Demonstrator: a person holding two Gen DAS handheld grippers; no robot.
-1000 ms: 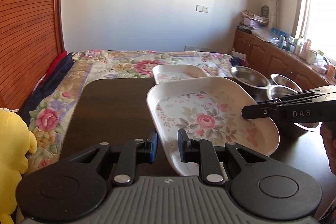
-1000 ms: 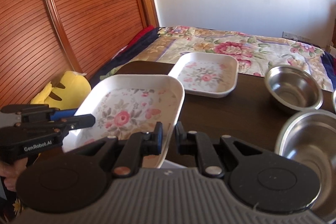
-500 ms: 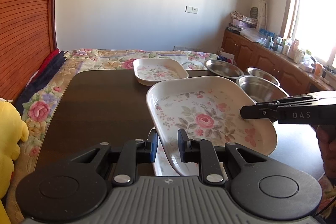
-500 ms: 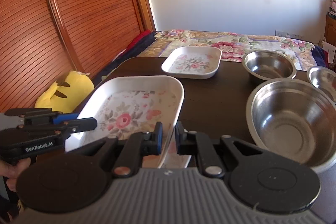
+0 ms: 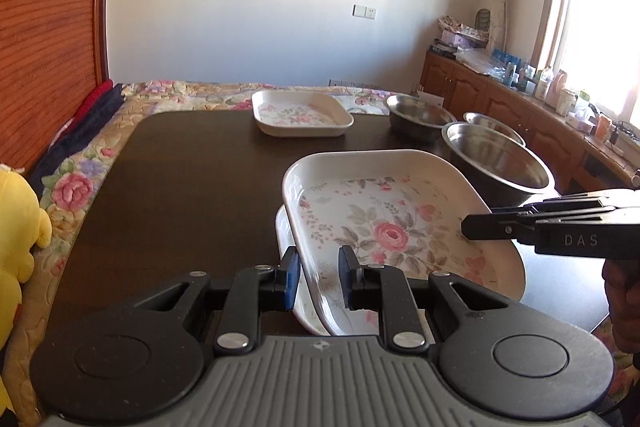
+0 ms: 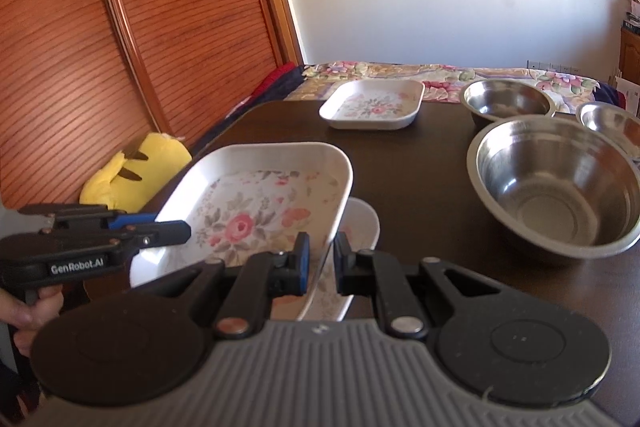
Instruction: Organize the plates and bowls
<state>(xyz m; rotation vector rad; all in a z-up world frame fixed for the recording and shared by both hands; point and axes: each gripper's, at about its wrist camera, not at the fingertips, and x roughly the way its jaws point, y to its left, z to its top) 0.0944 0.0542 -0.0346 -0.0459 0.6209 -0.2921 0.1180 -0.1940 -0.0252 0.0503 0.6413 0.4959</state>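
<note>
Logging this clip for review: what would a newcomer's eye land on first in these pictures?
The flowered plate in the foreground, held tilted by both grippers: the left gripper clamps its near-left rim and the right gripper its opposite rim, just above a second plate on the dark table. Next, the shiny steel bowls to the right, and a third flowered plate at the far edge.

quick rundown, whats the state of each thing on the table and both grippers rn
left gripper: shut on top plate's rim
right gripper: shut on top plate's opposite rim
top plate: held tilted over lower plate
lower plate: on table, empty, mostly covered
far plate: flat on table, empty
big bowl: upright, empty
two far bowls: upright, empty, separate
table: dark, bare on the left
</note>
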